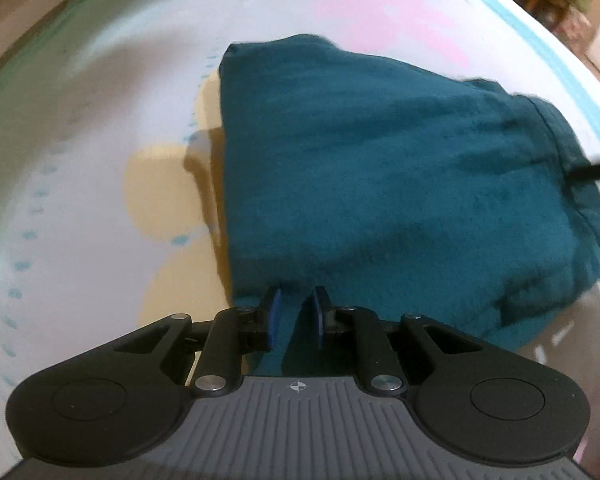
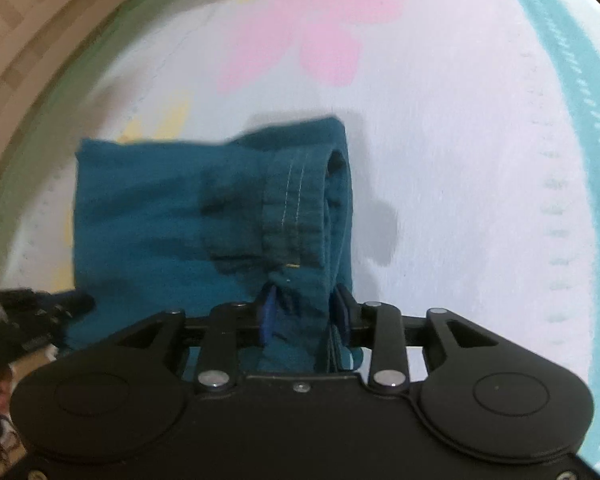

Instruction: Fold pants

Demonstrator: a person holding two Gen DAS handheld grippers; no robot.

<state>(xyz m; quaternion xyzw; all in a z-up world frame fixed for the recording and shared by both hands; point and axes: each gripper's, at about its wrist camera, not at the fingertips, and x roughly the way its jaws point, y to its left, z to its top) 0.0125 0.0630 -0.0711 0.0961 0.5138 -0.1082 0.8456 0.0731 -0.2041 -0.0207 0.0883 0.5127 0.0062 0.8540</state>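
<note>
Writing: none readable | bed (image 2: pixel 460 160): white sheet, pink and yellow shapes | left gripper (image 1: pixel 294 318) pinches teal pants (image 1: pixel 380 180) | right gripper (image 2: pixel 304 312) half-open around waistband (image 2: pixel 296 208)

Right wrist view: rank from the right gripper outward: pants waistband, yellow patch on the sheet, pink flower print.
1. Pants waistband: between the right gripper fingers, running just ahead.
2. Yellow patch: beyond the pants' far edge, left.
3. Pink flower print: farthest, top centre of the sheet.
</note>
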